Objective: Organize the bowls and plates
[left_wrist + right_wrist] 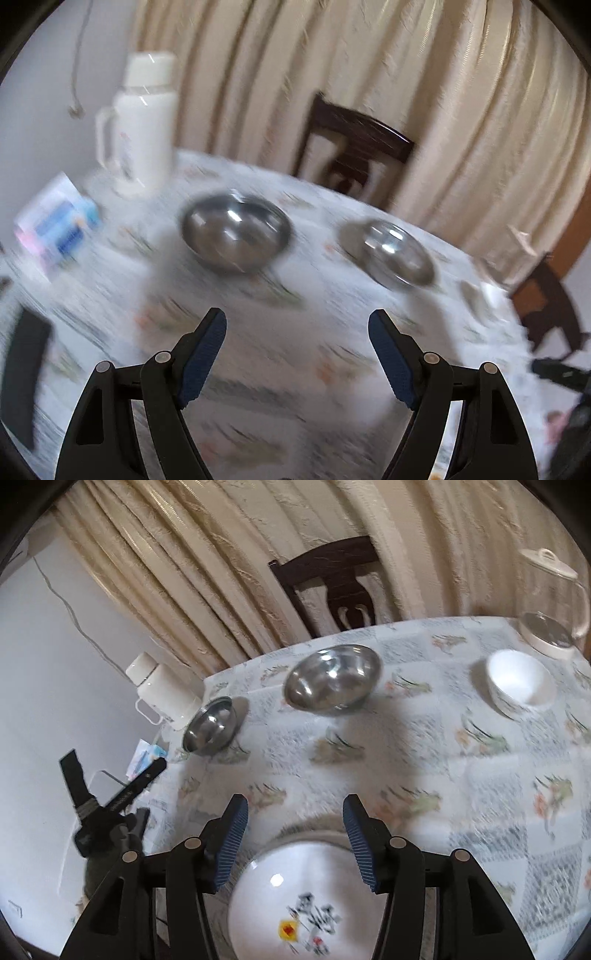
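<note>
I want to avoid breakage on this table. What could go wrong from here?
The white plate lies close to the table's near edge below the open right tongs; a clumsy grip could push it off. The left view is motion-blurred, so the open left tongs may be moving fast and could knock the steel bowls. The white bowl stands near the glass kettle.

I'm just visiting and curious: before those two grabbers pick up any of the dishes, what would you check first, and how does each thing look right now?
1. Left gripper open, holding nothing: ok.
2. Right gripper open, holding nothing: ok.
3. White plate lies under the right gripper, untouched: ok.
4. Two steel bowls sit apart, not yet stacked: not ok.
5. Small white bowl upright near the kettle: ok.
6. Left view sharp enough to aim: not ok, blurred.
</note>
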Action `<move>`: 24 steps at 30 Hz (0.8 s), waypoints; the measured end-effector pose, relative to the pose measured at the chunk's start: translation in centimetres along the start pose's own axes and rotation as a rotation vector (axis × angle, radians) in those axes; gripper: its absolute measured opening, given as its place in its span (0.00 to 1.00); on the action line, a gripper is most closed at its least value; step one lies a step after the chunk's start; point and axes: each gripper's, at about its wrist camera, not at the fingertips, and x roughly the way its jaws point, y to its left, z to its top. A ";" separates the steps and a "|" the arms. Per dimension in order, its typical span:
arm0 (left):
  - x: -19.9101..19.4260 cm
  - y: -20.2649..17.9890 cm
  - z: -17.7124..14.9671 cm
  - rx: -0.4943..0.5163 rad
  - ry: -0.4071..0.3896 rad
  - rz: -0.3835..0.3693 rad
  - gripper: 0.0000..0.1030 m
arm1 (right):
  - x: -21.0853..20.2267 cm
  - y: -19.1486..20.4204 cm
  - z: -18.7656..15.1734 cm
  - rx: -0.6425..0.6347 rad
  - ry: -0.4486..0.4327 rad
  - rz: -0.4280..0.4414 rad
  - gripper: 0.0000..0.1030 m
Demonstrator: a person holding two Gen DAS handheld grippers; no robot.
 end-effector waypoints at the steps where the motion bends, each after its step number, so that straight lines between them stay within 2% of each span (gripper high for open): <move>1: 0.3 0.4 0.2 0.008 -0.013 0.027 0.79 | 0.5 0.3 0.5 -0.003 0.001 0.013 0.55; 6: 2.7 3.0 1.2 -0.019 -0.006 0.069 0.79 | 2.9 1.8 3.0 -0.006 0.001 0.037 0.55; 10: 4.7 3.9 1.8 0.004 -0.008 0.132 0.79 | 5.4 3.0 4.9 -0.014 0.018 0.054 0.55; 12: 5.7 4.2 2.1 0.007 -0.003 0.138 0.79 | 7.2 3.6 5.7 -0.023 0.038 0.055 0.55; 16: 7.6 5.6 3.0 -0.037 0.024 0.108 0.79 | 10.2 4.4 7.3 -0.031 0.073 0.044 0.55; 24: 11.9 9.8 4.4 -0.230 0.108 0.001 0.79 | 17.3 6.0 9.4 -0.028 0.186 0.068 0.55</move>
